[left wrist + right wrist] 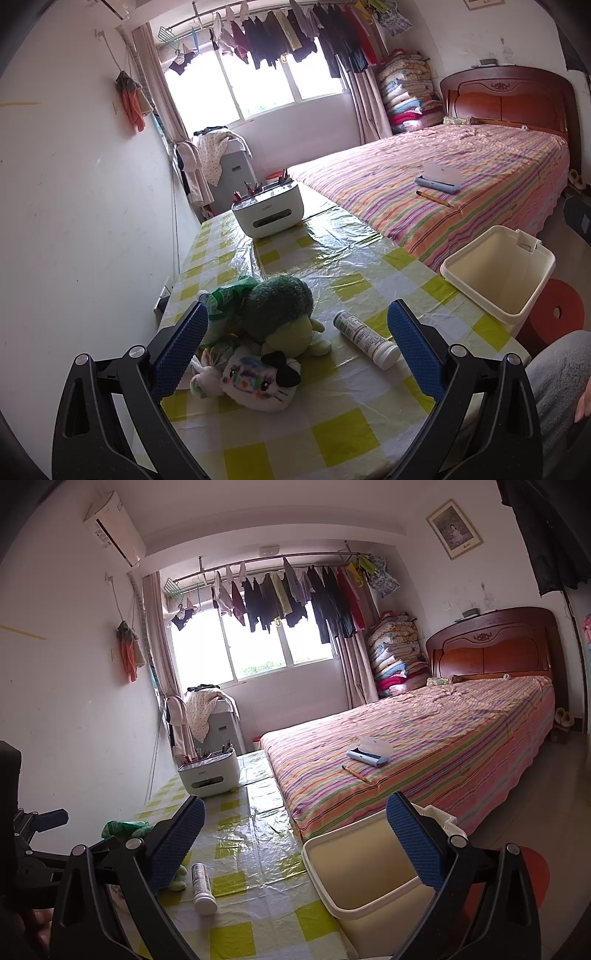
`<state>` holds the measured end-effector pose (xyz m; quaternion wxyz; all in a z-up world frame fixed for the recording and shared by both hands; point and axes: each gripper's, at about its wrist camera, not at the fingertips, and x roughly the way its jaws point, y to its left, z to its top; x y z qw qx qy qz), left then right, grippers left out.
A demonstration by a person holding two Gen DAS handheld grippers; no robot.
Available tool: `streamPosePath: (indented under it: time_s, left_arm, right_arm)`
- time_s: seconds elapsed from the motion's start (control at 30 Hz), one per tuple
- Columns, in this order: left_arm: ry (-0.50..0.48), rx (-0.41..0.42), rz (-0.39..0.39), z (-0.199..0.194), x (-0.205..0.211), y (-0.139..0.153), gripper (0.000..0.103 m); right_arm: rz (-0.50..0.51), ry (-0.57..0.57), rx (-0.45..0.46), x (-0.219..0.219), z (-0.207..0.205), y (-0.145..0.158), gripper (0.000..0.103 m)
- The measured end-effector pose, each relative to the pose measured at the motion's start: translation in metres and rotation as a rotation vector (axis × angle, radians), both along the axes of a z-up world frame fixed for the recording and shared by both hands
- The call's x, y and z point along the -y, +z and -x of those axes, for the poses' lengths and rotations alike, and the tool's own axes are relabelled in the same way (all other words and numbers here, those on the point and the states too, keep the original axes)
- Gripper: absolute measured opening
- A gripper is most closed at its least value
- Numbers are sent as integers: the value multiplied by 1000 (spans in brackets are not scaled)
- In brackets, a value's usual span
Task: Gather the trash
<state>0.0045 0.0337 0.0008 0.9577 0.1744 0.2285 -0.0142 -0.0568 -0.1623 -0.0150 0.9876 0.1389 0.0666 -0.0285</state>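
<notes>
We are holding our left gripper (297,332) with its blue pads spread wide, gripping nothing, hovering low over the near end of the table (354,273) with its yellow-and-white checked plastic cover. Between its fingers we are seeing a green plush toy (284,314) lying against a white plush cat (255,380), and pressed to the green toy's left side a crumpled green plastic bag (225,299). Just right of the toys, a white tube-shaped bottle (365,338) is lying on its side on the cloth, near the right finger but not touching it.

We are keeping our right gripper (295,830) equally wide and empty, raised above the table's right edge. Its right finger is hanging over the cream trash bin (351,901), which is standing open just beside the table, with a red stool (532,867) past it. From this view the bottle (203,888) is lying near the left finger, well apart from the bin.

Farther along the table a white box holding pens (267,214) is sitting, and a bed with a striped sheet (461,173) is running alongside.
</notes>
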Motion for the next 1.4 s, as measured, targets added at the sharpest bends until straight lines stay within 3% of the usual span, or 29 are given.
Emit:
streamPosePath:
  time_s: [1.4]
  left_arm:
    - [0, -3, -8, -1, 1, -1, 96]
  right_arm:
    - [6, 8, -14, -4, -6, -6, 96]
